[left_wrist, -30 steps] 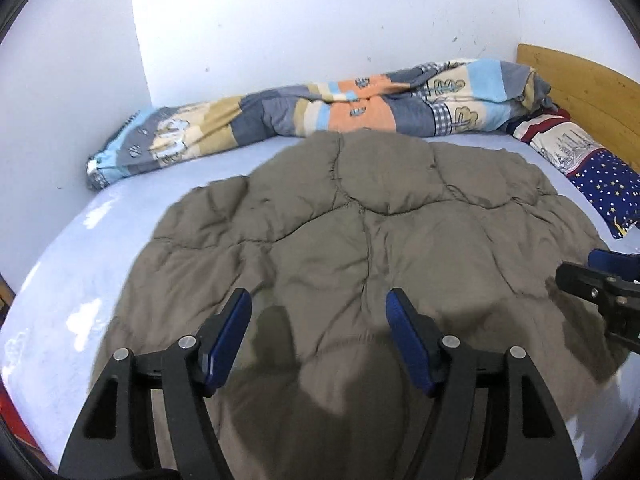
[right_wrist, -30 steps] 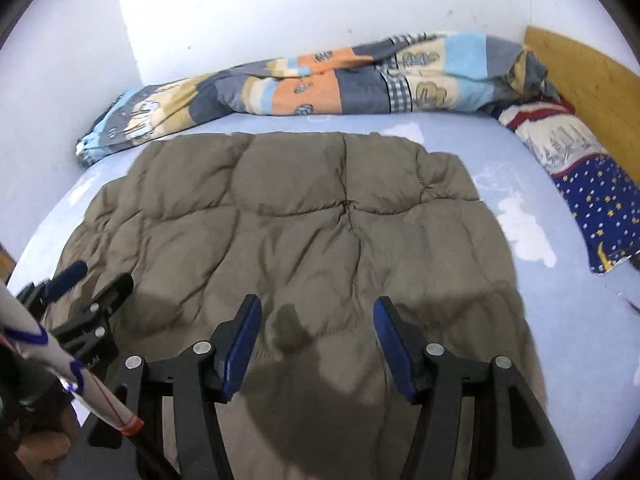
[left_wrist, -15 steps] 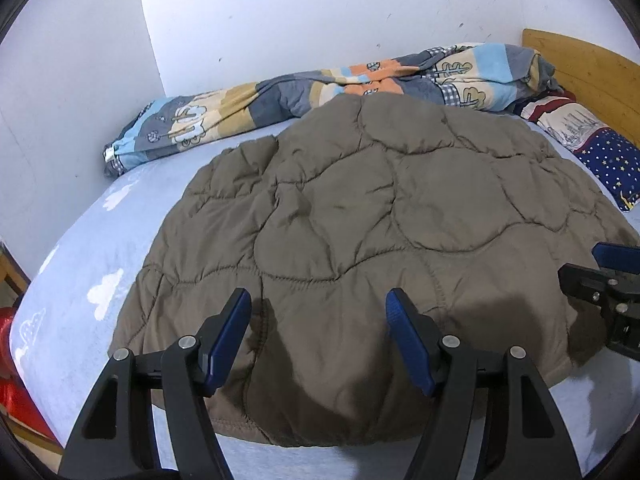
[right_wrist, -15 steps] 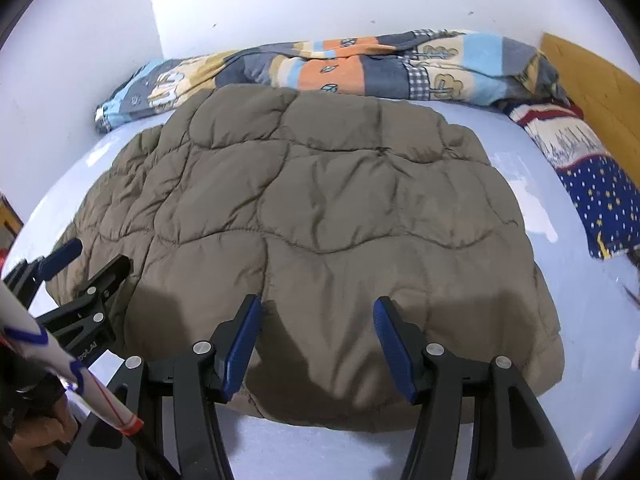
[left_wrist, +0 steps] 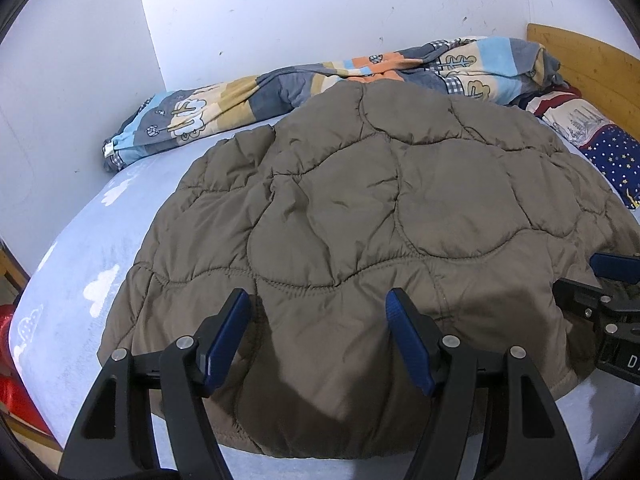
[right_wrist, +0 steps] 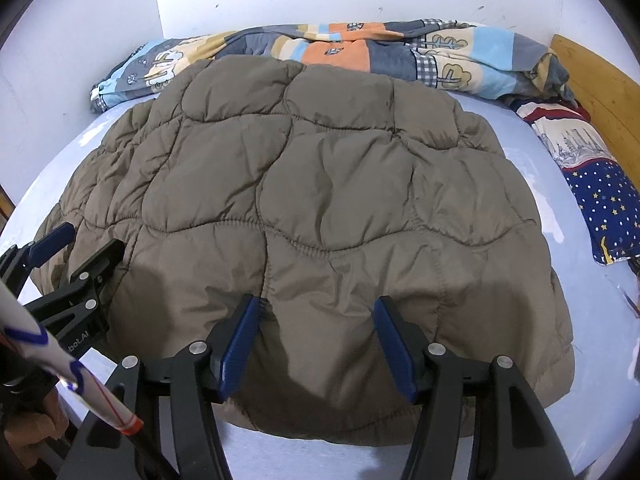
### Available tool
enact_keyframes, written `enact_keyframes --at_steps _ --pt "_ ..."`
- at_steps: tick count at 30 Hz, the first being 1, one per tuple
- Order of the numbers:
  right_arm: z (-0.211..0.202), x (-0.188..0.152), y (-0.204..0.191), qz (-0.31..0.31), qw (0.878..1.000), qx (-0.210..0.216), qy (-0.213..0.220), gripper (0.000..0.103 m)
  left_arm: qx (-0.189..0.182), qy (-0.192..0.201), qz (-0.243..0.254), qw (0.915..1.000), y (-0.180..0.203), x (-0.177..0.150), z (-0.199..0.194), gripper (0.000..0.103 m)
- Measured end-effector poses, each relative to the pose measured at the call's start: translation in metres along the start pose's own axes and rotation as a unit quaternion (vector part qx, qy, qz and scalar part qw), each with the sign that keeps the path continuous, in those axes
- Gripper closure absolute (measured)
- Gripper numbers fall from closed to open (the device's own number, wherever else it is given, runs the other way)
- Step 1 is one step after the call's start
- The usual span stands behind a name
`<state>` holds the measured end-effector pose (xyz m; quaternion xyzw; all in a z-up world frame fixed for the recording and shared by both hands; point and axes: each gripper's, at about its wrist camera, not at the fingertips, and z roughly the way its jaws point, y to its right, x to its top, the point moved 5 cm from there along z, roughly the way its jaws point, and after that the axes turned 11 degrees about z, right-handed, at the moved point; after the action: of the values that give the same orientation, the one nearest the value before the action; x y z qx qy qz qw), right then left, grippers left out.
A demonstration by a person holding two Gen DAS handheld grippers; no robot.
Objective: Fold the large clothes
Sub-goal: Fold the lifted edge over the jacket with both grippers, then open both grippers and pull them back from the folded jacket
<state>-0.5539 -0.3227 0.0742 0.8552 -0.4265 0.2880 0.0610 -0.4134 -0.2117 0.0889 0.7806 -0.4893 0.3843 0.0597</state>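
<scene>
Hovering over the near hem: left gripper [left_wrist: 318, 312] and right gripper [right_wrist: 316, 316], jaws apart, gripping nothing. Quilted brown coat [right_wrist: 304, 200] lies spread flat on the bed [left_wrist: 80, 248]; no fold visible, folding probably all ahead. Patterned blanket [right_wrist: 360, 52] beyond.

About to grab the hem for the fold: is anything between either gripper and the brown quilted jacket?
Nothing visible. The left gripper and right gripper both hover open over the brown quilted jacket.
</scene>
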Motion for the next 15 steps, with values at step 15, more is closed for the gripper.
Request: enact_keyframes --at_steps 15 --pt "0.0079 -0.0031 -0.0016 -0.01 1.0 -0.003 -0.011 0.036 0.011 0.001 0.012 0.9999 0.0055 -0.0015 0.0027 0.033"
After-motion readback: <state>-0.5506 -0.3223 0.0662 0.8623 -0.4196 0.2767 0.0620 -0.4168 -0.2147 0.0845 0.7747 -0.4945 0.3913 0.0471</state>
